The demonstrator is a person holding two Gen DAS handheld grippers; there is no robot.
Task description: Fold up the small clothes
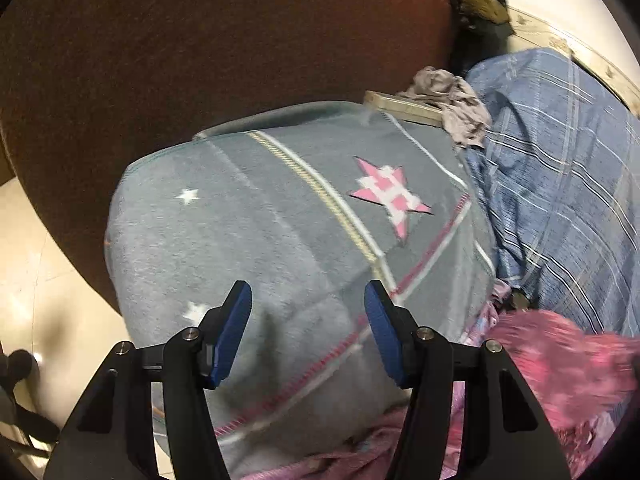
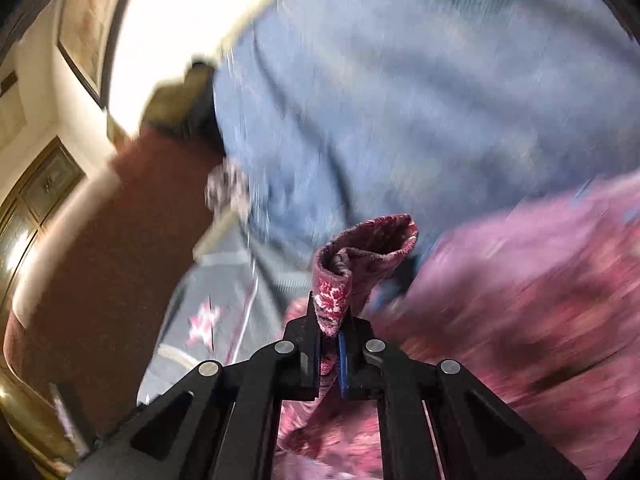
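A pink-and-red patterned garment lies at the right; it also shows blurred in the left wrist view. My right gripper is shut on a fold of its edge, which sticks up between the jaws. My left gripper is open and empty, hovering just above a grey garment with a pink checked star. The grey garment also shows in the right wrist view, left of my right gripper.
A blue plaid cloth lies right of the grey garment and fills the upper right wrist view. A crumpled grey cloth sits behind on a flat board. Brown upholstery lies beyond. Pale floor is at left.
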